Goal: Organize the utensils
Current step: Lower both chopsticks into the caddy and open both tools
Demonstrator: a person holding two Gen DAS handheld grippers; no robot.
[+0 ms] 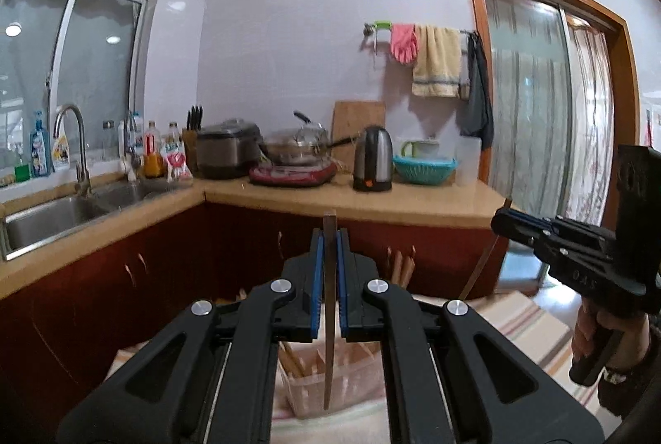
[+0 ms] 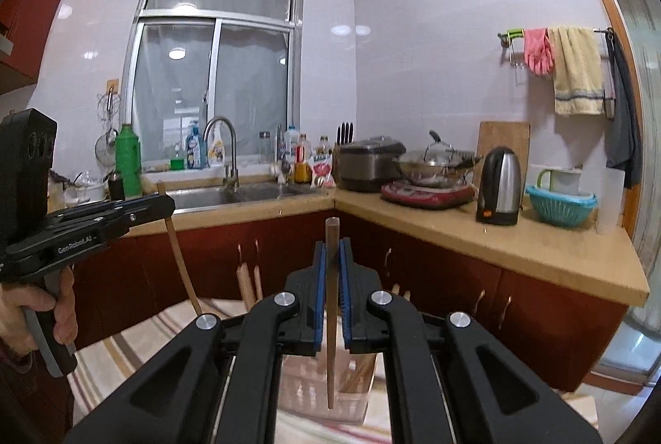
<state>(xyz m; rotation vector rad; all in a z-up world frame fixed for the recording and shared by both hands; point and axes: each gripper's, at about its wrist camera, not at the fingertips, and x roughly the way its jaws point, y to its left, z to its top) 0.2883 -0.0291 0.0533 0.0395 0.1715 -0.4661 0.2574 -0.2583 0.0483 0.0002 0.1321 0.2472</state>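
My left gripper (image 1: 329, 237) is shut on a dark wooden chopstick (image 1: 329, 340) that hangs upright over a clear plastic utensil holder (image 1: 310, 390) with several wooden utensils in it. My right gripper (image 2: 331, 250) is shut on another dark chopstick (image 2: 331, 340), upright above the same holder (image 2: 314, 394). The right gripper also shows in the left wrist view (image 1: 502, 219), with its chopstick (image 1: 479, 270) slanting down. The left gripper shows in the right wrist view (image 2: 165, 202), with its chopstick (image 2: 181, 266) hanging below.
The holder stands on a striped cloth (image 2: 136, 340). Behind is an L-shaped counter (image 2: 495, 233) with sink (image 2: 231, 194), kettle (image 2: 498, 186), rice cooker (image 2: 369, 163), pan on a cooker (image 2: 433, 163) and teal basket (image 2: 559, 206). A sliding door (image 1: 549, 105) is at right.
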